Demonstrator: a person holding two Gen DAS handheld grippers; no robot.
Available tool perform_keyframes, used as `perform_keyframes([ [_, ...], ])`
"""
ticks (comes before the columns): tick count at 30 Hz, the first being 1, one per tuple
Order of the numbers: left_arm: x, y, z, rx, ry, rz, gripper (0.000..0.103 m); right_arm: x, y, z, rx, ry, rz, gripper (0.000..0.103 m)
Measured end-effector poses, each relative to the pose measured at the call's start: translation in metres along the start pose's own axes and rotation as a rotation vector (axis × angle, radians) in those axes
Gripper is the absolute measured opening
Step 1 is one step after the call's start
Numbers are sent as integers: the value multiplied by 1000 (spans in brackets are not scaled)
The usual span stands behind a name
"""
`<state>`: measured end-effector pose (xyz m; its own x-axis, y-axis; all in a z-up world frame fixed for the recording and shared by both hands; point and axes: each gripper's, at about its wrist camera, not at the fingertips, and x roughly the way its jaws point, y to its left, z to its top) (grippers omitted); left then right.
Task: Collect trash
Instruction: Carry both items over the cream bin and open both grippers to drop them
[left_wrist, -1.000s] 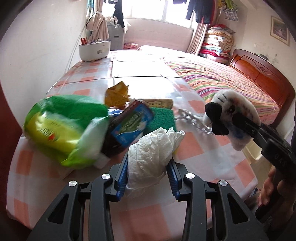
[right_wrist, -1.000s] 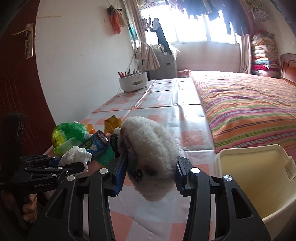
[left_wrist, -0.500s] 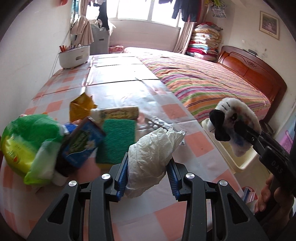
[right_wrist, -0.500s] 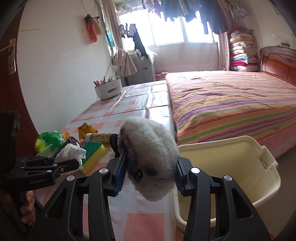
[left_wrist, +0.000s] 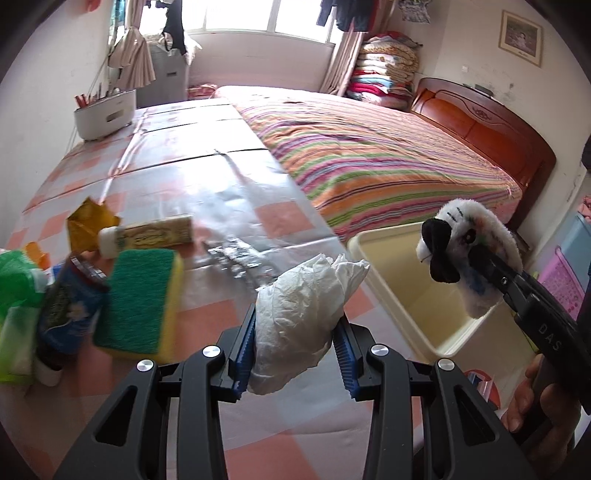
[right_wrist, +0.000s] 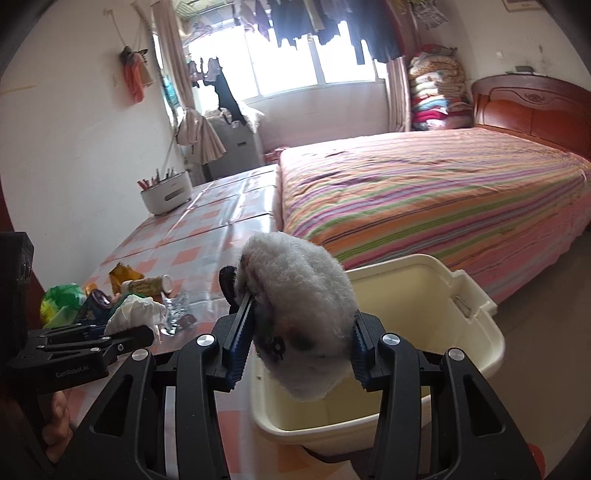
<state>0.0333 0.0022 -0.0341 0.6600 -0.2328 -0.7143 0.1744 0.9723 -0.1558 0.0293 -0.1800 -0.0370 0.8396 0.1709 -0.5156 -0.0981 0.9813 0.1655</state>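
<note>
the step in hand, i think, is to drop both items in the bin (right_wrist: 476, 306), which stands just beside the table (left_wrist: 236, 206) edge. to do it well: bring each gripper fully over the open mouth of the bin before opening, not over the rim, bc the tissue (left_wrist: 306, 317) is light and may drift or stick to a pad. release the toy (right_wrist: 299, 314) first, it hangs over the bin already.

left gripper (left_wrist: 297, 354): jaws narrow, clamped on the crumpled tissue, above the table, near the bin corner but not over it.

right gripper (right_wrist: 295, 350): jaws about half closed, squeezing the plush toy from both sides, over the near part of the bin.

more trash lies on the table at left, e.g. sponge (left_wrist: 140, 299), tube (left_wrist: 155, 234), green bag (left_wrist: 14, 280).
</note>
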Motion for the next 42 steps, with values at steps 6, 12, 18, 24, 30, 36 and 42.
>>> perform_keyframes([
  [6, 11, -25, 7, 24, 1, -28, 37, 0, -23, 0, 50, 4, -50, 45],
  [12, 21, -51, 13, 58, 1, -48, 37, -2, -37, 1, 85, -3, -86, 46],
  [18, 30, -69, 21, 74, -4, -74, 37, -2, -47, 3, 116, -7, -111, 48],
  [24, 44, -76, 27, 57, 15, -94, 37, 0, -56, 7, 150, -14, -125, 50],
  [30, 55, -80, 32, 55, 35, -114, 43, -2, -64, 8, 198, -33, -123, 53],
  [36, 54, -89, 34, 83, -15, -144, 78, -9, -65, 8, 207, -69, -121, 55],
  [42, 52, -89, 32, 103, -23, -135, 83, -13, -61, 10, 212, -91, -99, 55],
])
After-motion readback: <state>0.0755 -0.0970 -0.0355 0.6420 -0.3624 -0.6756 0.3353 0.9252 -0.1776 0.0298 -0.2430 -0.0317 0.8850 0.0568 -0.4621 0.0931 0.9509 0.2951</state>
